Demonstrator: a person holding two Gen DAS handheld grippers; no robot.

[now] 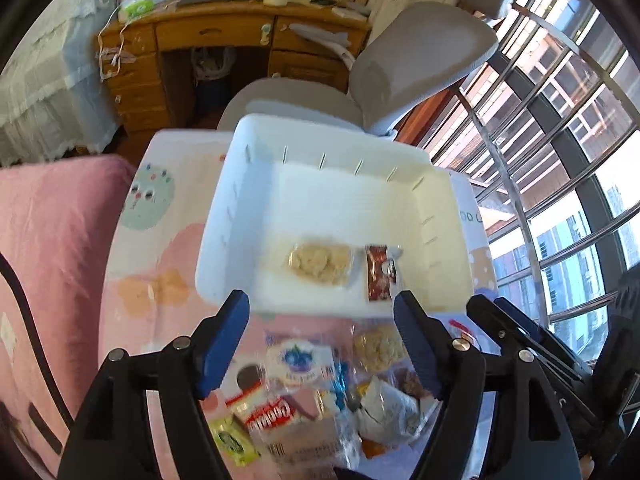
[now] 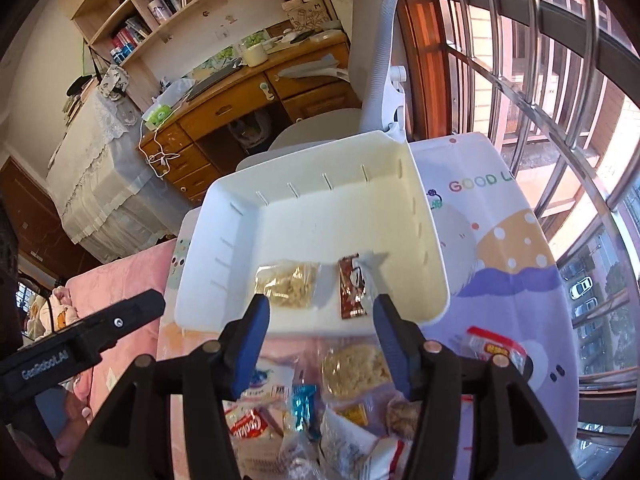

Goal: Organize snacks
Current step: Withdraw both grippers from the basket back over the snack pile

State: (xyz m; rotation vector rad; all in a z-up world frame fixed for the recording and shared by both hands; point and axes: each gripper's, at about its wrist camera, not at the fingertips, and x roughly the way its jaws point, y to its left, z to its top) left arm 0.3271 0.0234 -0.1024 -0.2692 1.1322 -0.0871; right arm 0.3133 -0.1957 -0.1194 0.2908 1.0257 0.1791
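A white bin stands on the patterned table. Inside lie a clear pack of pale crackers and a brown-red snack sachet. In front of the bin is a heap of loose snacks: a blueberry pack, a red-lettered cookie pack, a round cracker pack, a blue wrapper. My left gripper is open and empty above the heap. My right gripper is open and empty too, just short of the bin's near wall.
A red-white packet lies apart on the right of the table. A pink bed is to the left, a grey office chair and wooden desk behind the bin, and barred windows to the right.
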